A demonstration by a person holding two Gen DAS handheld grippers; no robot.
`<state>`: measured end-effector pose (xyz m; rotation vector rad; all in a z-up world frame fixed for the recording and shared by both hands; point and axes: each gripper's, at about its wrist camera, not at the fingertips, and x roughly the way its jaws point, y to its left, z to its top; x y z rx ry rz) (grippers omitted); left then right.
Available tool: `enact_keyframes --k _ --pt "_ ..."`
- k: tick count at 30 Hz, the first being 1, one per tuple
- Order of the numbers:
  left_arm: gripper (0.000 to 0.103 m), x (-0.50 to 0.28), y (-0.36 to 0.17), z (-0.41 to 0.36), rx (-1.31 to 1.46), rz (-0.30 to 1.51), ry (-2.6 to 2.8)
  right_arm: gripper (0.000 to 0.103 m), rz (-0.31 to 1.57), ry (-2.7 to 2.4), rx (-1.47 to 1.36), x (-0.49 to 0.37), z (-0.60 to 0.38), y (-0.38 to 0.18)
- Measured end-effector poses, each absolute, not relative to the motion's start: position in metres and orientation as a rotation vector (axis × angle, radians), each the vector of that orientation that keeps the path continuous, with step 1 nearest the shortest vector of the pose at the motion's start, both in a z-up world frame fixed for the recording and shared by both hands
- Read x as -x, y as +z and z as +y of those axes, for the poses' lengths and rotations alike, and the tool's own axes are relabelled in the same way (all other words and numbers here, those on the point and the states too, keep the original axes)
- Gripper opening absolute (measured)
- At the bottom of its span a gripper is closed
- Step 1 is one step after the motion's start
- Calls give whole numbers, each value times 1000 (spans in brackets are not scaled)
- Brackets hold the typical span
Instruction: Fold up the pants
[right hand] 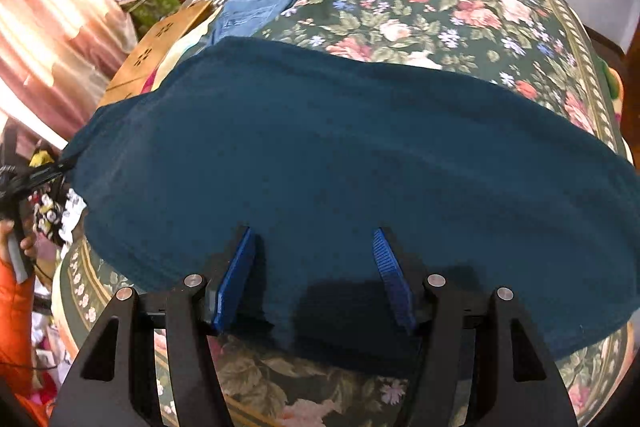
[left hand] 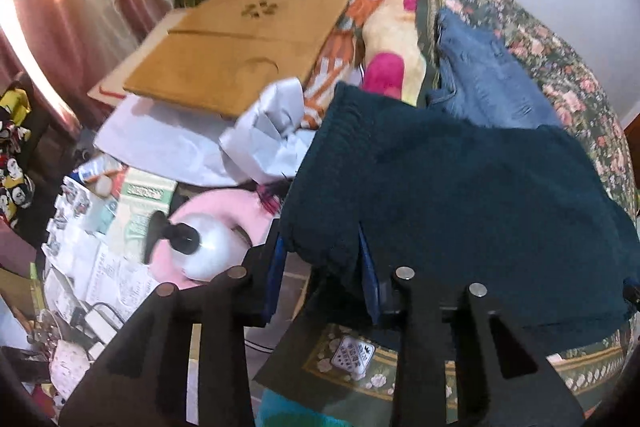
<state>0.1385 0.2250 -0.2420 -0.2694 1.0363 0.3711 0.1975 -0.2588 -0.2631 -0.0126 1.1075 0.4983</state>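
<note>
Dark teal pants (right hand: 340, 155) lie folded across the floral bedspread (right hand: 440, 7), also in the left wrist view (left hand: 460, 195). My right gripper (right hand: 316, 247) is open, its blue pads (right hand: 236, 275) spread over the pants' near edge with fabric between them. My left gripper (left hand: 320, 259) is at the pants' left end; its jaws are wide apart, the right blue pad (left hand: 368, 279) tucked against the hem, the left finger (left hand: 272, 267) off the cloth over the bed edge. The other gripper shows at the far left of the right wrist view (right hand: 36, 175).
Blue jeans (left hand: 488, 75) lie on the bedspread (left hand: 580, 95) beyond the teal pants. A cardboard sheet (left hand: 240, 39), white paper (left hand: 264, 131), a pink cushion (left hand: 224, 211), a white bottle (left hand: 208, 247) and scattered papers crowd the left. Pink curtains (left hand: 72, 7) hang at left.
</note>
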Motion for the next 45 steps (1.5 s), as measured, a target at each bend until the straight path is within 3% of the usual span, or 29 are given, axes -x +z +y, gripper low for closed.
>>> enact_keyframes --k 5,11,17,20,22,25,35,45 --pt "34 -120 -238 225 268 1022 363 58 1108 485 26 -193 -260 -265" --pt "37 -117 -302 222 325 1143 358 58 1100 472 -1 -189 -264 -266" --pt "38 -127 -278 204 173 1127 378 58 1091 457 -14 -184 -274 -262" --pt "43 -133 -255 197 144 1091 375 58 1057 412 -25 -179 -297 -255" --pt "56 -138 -238 189 130 1052 366 58 1033 381 -50 -177 -318 -250" --pt "66 -151 -219 167 117 1008 327 58 982 297 -77 -174 -360 -240" --pt "68 -224 -217 47 4 1030 150 58 928 23 -193 -184 -513 -232" --pt "76 -275 -250 -35 -99 1094 47 58 982 -80 -259 -243 -598 -272"
